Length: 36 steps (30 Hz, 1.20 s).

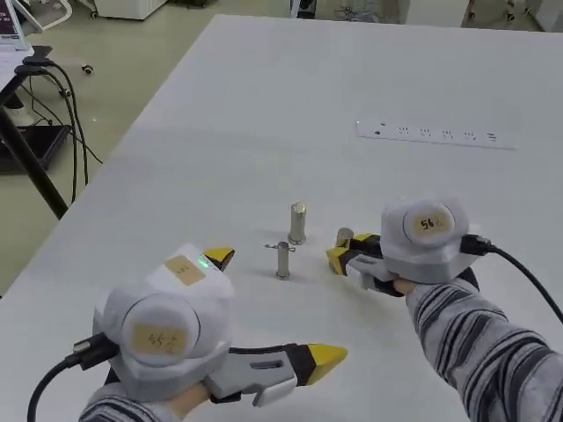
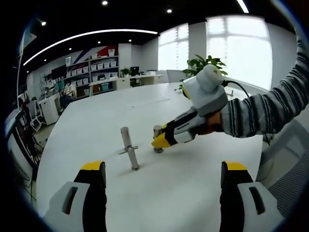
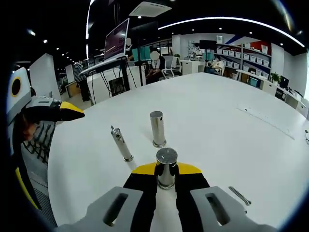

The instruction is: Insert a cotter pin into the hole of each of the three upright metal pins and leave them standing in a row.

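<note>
Three short steel pins stand upright on the white table. The near pin has a cotter pin through its top. A second pin stands bare just behind it. My right gripper is shut on the third pin, which is still upright on the table. A loose cotter pin lies on the table to the right of that gripper. My left gripper is open and holds nothing, in front of the pins.
A white power strip lies at the far right of the table. A black stand and cables sit on the floor off the table's left edge. Office desks, shelves and people are in the background.
</note>
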Available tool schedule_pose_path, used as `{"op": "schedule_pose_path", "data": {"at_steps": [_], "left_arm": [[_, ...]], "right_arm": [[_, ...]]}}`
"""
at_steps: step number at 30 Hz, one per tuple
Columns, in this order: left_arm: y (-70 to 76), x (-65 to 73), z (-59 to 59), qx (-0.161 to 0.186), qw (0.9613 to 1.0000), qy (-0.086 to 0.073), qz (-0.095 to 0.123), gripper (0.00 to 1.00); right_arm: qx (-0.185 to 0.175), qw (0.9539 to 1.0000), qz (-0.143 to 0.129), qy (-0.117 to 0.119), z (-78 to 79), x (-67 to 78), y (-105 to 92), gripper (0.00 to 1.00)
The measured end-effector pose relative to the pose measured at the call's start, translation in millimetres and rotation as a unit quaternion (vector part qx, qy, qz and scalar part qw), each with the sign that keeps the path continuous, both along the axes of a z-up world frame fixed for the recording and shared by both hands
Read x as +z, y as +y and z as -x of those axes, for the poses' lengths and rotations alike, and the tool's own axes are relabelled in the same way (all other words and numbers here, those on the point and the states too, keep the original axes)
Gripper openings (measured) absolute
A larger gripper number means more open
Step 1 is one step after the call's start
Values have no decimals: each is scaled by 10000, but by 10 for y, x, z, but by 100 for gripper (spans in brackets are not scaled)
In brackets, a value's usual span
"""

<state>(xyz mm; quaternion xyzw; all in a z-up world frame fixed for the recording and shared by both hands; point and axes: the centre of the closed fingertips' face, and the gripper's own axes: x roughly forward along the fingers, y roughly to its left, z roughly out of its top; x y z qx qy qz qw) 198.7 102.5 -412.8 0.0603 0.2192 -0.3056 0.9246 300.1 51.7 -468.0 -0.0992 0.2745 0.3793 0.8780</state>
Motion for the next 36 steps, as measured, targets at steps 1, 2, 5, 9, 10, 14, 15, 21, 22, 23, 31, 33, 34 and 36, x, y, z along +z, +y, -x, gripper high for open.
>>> {"op": "schedule_pose_path", "data": {"at_steps": [1,2,5,9,10,14,15,21,22,23,31,33,34,36], "left_arm": [[-8,1,6,-4,10000,-1,13,98],[-13,1,10,-7,10000,0,21,98],[-22,-11,23,-6,10000,25,8,98],[-32,-8,37,1,10000,24,13,98],[-34,-8,40,-1,10000,25,16,98],[-39,-17,57,-1,10000,38,4,98],[-41,-18,60,-4,10000,39,-4,98],[-62,-27,92,-33,10000,61,6,97],[-64,-33,96,-37,10000,67,-8,97],[-64,-36,98,-35,10000,67,-17,97],[-71,-43,122,-45,10000,81,-36,97],[-70,-41,122,-33,10000,76,-29,97],[-71,-41,124,-35,10000,80,-29,97],[-77,-36,125,-34,10000,71,-25,97]], "right_arm": [[7,10000,4,3,20,0,-12,9],[7,10000,-16,29,58,0,-28,9],[18,10000,11,39,139,-11,-64,9],[-2,10000,12,72,238,-16,-114,9],[-17,10000,3,83,261,-16,-120,9],[-25,9999,-17,129,354,-43,-135,9],[2,10000,-3,83,376,-39,-134,9],[84,9999,112,-38,429,-33,-139,9],[112,9998,170,-75,435,-34,-138,9],[116,9997,204,-91,444,-34,-133,9],[-15,9997,247,-89,471,-35,-143,9],[-74,9996,269,-74,478,-40,-149,9],[-88,9996,267,-70,480,-40,-147,9],[-78,9995,290,-73,496,-42,-141,9]]}}
